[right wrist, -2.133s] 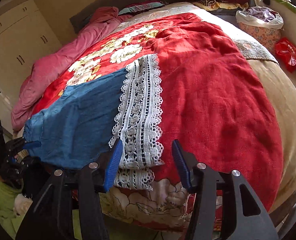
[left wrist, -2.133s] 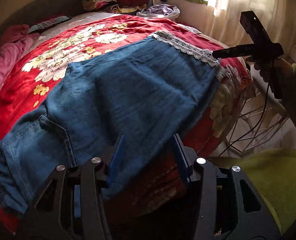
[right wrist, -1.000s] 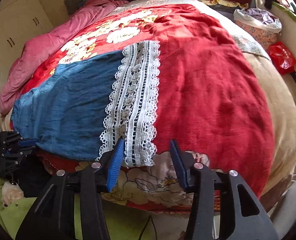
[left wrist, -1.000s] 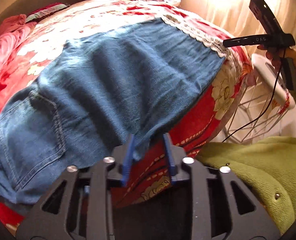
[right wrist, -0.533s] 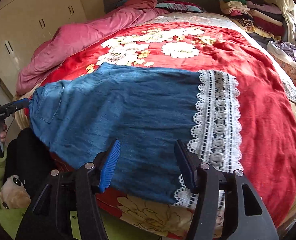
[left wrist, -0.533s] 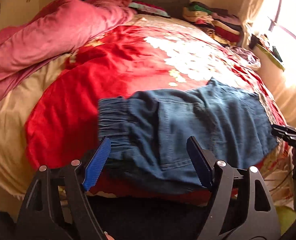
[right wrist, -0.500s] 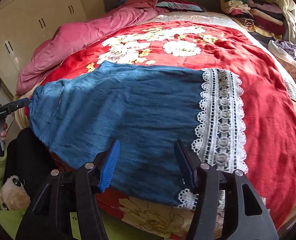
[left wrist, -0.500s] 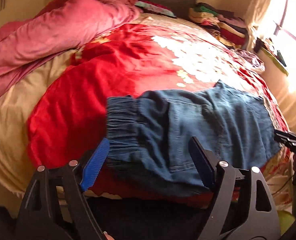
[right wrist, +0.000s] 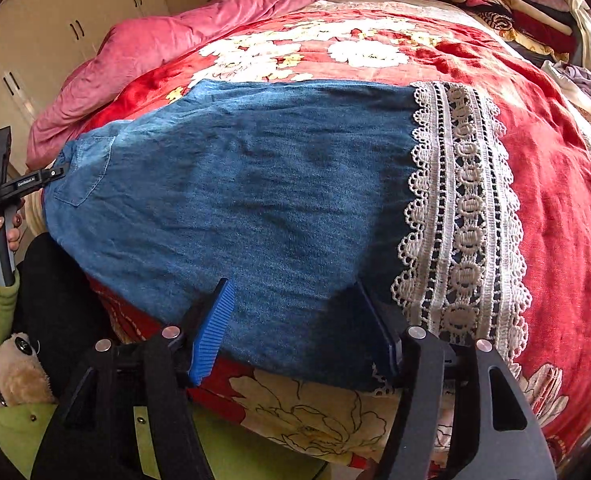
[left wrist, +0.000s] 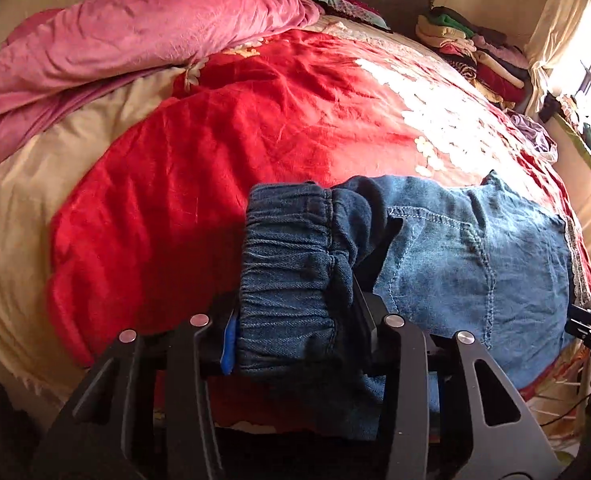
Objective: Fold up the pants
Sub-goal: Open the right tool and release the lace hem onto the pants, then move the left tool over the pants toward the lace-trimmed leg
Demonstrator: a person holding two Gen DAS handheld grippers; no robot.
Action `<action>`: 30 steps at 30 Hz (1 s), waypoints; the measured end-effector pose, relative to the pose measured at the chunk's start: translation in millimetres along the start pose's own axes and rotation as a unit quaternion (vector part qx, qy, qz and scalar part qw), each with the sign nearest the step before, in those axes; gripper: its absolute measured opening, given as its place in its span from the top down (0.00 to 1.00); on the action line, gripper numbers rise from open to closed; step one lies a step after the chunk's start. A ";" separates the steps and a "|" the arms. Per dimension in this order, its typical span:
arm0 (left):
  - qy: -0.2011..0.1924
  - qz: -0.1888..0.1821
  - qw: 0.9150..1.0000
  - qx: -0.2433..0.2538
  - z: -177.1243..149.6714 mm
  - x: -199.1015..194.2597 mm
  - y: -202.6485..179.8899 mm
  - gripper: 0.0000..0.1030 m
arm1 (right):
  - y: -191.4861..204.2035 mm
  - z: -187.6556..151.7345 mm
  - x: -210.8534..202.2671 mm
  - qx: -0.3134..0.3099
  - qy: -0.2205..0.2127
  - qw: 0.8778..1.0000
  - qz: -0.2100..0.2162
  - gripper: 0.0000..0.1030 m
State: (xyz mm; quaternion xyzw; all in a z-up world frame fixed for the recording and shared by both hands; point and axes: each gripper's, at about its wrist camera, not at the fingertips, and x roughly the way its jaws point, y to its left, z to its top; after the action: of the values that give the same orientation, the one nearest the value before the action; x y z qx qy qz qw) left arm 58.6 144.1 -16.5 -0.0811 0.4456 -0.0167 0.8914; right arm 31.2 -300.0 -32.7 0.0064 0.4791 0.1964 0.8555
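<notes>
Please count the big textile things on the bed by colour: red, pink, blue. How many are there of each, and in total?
Red: 1, the blanket
Pink: 1, the quilt
Blue: 1, the pants, with a white lace hem
Total: 3
The stacked clothes at the far corner are not counted; they cannot be told apart.

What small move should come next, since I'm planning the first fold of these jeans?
Probably finish closing the left gripper on the bunched elastic waistband: its jaws are closing with that denim between them. The right gripper is opening over the lower edge of the jeans near the lace hem, so it grips nothing yet. Lift only once the waistband is secured.
</notes>
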 end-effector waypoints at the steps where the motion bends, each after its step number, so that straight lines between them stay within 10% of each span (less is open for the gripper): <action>1: -0.002 0.002 1.000 0.004 -1.1 2.1 -1.1 0.63 | 0.3 0.2 0.7 0.002 0.000 1.000 0.006 0.33; 15: -0.094 0.002 0.995 0.032 17.5 -76.8 -38.0 0.39 | -3.3 6.6 -37.9 0.009 -0.071 0.997 0.013 0.31; 30: -0.025 -0.103 0.979 0.174 16.5 -16.0 -185.8 0.29 | 2.2 17.7 -46.4 0.000 -0.102 0.995 -0.002 0.30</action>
State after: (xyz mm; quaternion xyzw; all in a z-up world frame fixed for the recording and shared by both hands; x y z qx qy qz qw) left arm 70.1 -35.3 35.5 0.0293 0.4028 -0.1834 0.8963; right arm 23.5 -310.6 15.2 0.0251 0.3888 0.1931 0.9005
